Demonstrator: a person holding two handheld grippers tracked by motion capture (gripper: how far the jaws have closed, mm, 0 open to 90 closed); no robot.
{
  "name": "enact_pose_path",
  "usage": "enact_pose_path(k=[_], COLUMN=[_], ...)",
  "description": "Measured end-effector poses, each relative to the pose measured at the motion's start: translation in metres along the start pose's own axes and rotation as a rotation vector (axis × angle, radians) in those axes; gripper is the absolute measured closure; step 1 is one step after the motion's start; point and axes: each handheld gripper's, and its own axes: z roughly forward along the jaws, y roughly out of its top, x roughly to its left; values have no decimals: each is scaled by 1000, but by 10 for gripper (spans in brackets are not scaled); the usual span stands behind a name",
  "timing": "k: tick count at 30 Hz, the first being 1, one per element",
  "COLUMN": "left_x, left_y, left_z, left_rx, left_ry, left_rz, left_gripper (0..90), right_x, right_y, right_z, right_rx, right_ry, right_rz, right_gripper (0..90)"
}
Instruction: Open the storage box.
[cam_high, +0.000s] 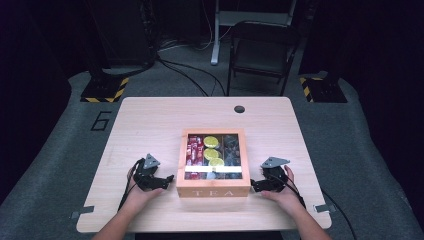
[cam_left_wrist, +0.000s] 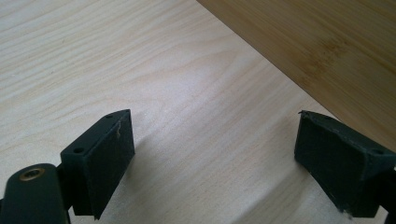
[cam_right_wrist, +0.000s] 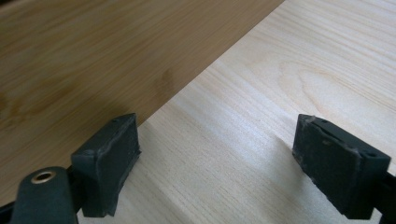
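Note:
A wooden tea box (cam_high: 213, 186) marked TEA stands at the middle of the table, its clear lid showing red packets, lemon slices and dark contents. My left gripper (cam_high: 169, 178) rests on the table just left of the box, jaws open and pointing at its side. In the left gripper view the open gripper (cam_left_wrist: 212, 163) has bare table between its pads, with the box wall (cam_left_wrist: 322, 42) at upper right. My right gripper (cam_high: 254, 186) lies just right of the box, open too. Its own view shows the gripper (cam_right_wrist: 217, 165) holding nothing, the box wall (cam_right_wrist: 93, 60) at upper left.
The light wooden table (cam_high: 150, 120) has a dark round hole (cam_high: 239, 109) near its far edge. Beyond it on the grey floor stand a dark chair (cam_high: 262, 50) and stand bases with yellow-black tape (cam_high: 105, 90). Cables trail off the near table edge from both grippers.

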Motion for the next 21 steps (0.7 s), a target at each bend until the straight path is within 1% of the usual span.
enact_pose_path(k=[1,3,4,5,7,8,10,11,15,16,18,19,20,21], left_x=[-1,-1,-1,0,0,-1,-1,-2,-2,-2,-2,-2,-2,-2], left_y=[0,0,0,0,0,0,-1,-1,-1,-1,-1,-1,-1,-1], left_z=[1,1,1,0,0,0,-1,-1,-1,-1,-1,-2,-2,-2], left_rx=[-8,-6,-6,2,0,-4,3,-7,-1,-3,-1,0,-1,-2], left_ry=[6,5,8,1,1,3,-1,2,-1,1,5,8,8,8], left_rz=[-5,-8,-4,0,0,-7,-8,-9,-9,-9,-6,-6,-8,-10], left_gripper=[121,121,121,122,123,124,127,127,126,127,128,129,130,131], right_x=[-1,0,0,0,1,1,0,0,0,1,0,-1,-1,-3], right_y=[0,-1,0,-1,0,-1,0,0,-1,0,0,0,0,0], right_z=[0,0,-1,0,0,0,0,-1,-1,-1,-3,-3,-3,-4], right_rx=[7,-5,1,-3,-6,-7,-4,1,0,1,5,4,-10,4], right_ry=[0,-4,-2,-4,-5,-5,-6,0,-3,-3,-5,-5,-12,-1], right_rz=[-11,-4,-4,0,11,13,13,10,10,11,18,9,21,10], right_gripper=[142,142,142,143,145,145,146,146,150,165,226,239,253,266])
